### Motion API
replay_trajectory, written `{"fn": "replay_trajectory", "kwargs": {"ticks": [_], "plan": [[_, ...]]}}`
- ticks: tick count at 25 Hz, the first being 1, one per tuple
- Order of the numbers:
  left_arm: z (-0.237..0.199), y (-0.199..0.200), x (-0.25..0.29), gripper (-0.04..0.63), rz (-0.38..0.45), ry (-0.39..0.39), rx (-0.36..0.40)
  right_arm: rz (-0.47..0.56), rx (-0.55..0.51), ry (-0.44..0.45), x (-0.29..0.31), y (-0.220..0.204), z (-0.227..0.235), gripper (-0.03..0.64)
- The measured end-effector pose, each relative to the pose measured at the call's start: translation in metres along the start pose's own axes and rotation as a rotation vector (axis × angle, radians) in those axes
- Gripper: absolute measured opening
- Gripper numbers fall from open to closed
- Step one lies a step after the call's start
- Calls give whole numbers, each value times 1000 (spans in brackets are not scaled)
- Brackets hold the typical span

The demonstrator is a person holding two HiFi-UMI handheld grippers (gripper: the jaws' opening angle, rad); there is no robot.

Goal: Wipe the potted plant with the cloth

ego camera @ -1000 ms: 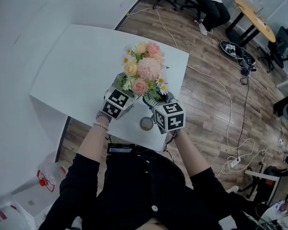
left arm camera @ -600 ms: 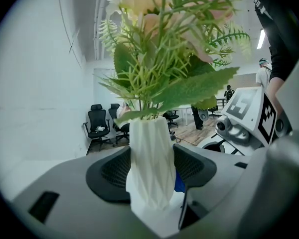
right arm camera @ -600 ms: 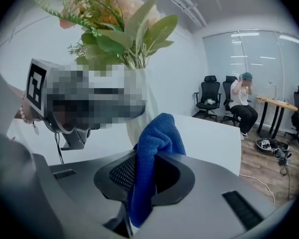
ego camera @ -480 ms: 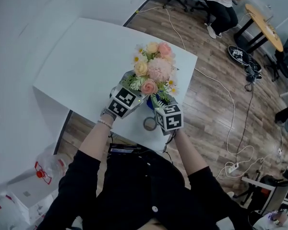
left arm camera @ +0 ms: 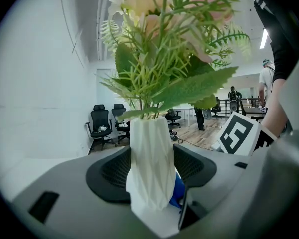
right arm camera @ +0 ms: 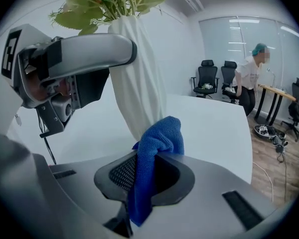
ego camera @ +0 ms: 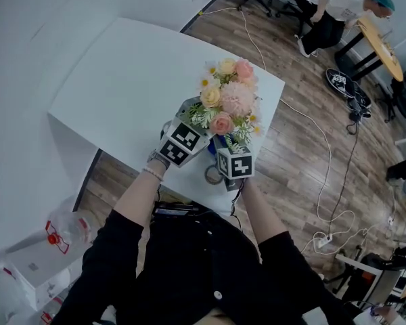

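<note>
The potted plant [ego camera: 227, 107], pink and yellow flowers in a white vase [right arm camera: 139, 83], stands upright on the white table [ego camera: 122, 80], near the edge closest to the person. The left gripper [left arm camera: 150, 171] has its fingers [left arm camera: 112, 171] spread wide around the vase, one against each side, gripping it. The right gripper [right arm camera: 152, 178] has its fingers [right arm camera: 122, 176] closed on a blue cloth [right arm camera: 157, 143], whose bunched end touches the lower part of the vase, below the left gripper.
</note>
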State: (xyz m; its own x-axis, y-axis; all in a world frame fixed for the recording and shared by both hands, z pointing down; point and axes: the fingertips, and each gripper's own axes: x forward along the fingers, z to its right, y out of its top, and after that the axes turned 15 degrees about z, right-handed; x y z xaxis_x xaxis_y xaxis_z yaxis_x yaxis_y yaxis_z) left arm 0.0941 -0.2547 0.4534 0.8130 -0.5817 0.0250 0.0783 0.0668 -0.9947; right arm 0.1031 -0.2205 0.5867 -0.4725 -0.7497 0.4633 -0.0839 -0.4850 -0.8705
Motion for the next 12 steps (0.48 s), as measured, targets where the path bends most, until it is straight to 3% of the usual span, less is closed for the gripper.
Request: {"fn": "replay_trajectory", "kwargs": {"ticks": [12], "plan": [[0, 0, -3, 282, -4, 38, -9, 52, -21, 45, -14, 16, -31, 86]]}}
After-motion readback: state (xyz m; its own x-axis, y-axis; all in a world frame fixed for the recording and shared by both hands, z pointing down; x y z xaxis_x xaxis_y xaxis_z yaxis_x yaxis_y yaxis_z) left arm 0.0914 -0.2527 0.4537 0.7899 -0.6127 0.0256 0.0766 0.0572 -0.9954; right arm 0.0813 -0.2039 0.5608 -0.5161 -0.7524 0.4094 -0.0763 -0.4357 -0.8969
